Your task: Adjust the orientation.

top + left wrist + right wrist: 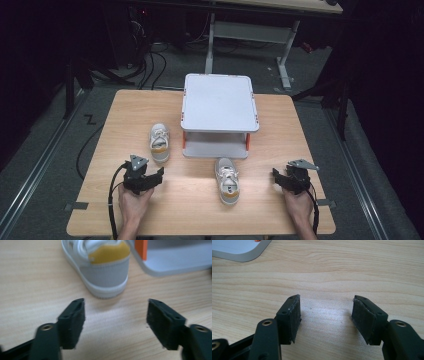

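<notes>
Two small white-and-grey shoes with yellow lining lie on the wooden table (100,200). One shoe (159,142) lies left of a white two-level rack (219,102); its heel (106,272) sits just beyond my left gripper (115,311), which is open and holds nothing. The other shoe (227,180) lies in front of the rack, between the two hands. My left gripper (145,176) rests at the table's front left. At the front right, my right gripper (290,179) is open over bare wood (325,307).
The rack's lower shelf (215,147) stands on orange posts (141,248), and its corner (239,251) lies far left of the right gripper. Beyond the table are a white desk frame (250,35), cables on the floor and dark surroundings.
</notes>
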